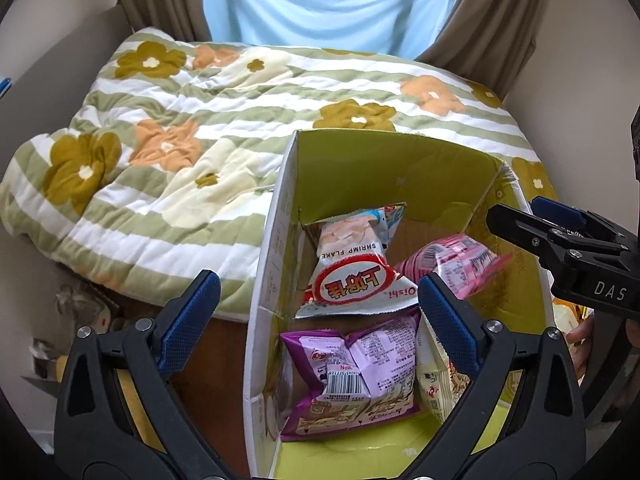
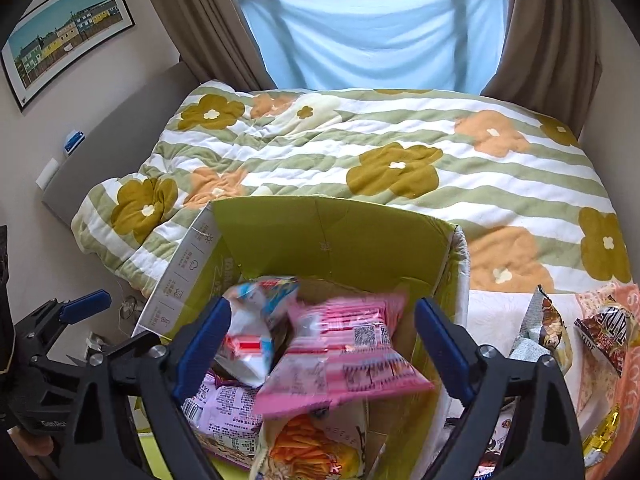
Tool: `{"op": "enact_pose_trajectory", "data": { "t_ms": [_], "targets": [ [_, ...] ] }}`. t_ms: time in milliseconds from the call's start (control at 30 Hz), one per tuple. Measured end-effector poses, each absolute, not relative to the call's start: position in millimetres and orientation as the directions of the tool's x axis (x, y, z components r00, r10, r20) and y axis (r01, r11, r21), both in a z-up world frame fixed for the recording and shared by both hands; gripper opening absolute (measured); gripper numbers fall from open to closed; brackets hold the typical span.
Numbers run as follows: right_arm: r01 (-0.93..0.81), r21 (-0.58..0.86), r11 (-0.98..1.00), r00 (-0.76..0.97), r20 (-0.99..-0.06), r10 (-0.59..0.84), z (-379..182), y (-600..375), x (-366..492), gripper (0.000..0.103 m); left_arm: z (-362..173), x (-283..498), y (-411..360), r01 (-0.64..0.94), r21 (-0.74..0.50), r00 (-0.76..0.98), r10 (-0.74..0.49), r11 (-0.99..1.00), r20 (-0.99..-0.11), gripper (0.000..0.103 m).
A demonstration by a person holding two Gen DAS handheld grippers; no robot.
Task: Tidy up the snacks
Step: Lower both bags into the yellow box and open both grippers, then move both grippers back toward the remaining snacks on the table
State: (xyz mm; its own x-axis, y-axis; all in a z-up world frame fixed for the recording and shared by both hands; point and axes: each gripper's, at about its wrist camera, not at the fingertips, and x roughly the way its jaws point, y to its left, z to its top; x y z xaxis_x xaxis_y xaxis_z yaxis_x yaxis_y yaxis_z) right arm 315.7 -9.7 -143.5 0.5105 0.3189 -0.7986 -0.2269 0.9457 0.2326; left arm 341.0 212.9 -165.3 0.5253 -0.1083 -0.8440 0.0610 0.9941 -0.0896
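Both claws gape wide over the open cardboard box [image 1: 400, 168], gripping nothing. The left claw [image 1: 316, 312] straddles the box's 9 o'clock wall. The pink snack pack [image 2: 344, 356] lies loose between the right claw's [image 2: 320, 344] fingers, atop other packets. The box stands beside a bed with a flowered quilt [image 2: 400, 148]; curtains hang at 12 o'clock.

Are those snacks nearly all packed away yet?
Partly. The box already holds a shrimp flake bag, a purple packet and a pink packet. Both the left claw and the right claw are open, holding nothing. Several packets on the bed still wait.
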Motion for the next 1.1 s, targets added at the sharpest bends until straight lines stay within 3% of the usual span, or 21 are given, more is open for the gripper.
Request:
{"op": "enact_pose_trajectory", "data": {
  "t_ms": [433, 667, 1100],
  "targets": [
    [-0.201, 0.238, 0.950, 0.553, -0.773, 0.311, -123, -23, 280, 0.092, -138, 312, 206, 0.104, -0.083, 0.568, -0.127, 0.991, -0.813, 0.099],
    [-0.154, 0.236, 0.960, 0.603, -0.747, 0.280, -102, -38, 247, 0.092, -124, 294, 188, 0.189, -0.107, 0.573, -0.199, 0.976, -0.795, 0.099],
    [-0.053, 0.177, 0.983, 0.624, -0.762, 0.171, -74, -120, 177, 0.092, -106, 242, 101, 0.346, -0.120, 0.553, -0.305, 0.931, -0.775, 0.099]
  ]
}}
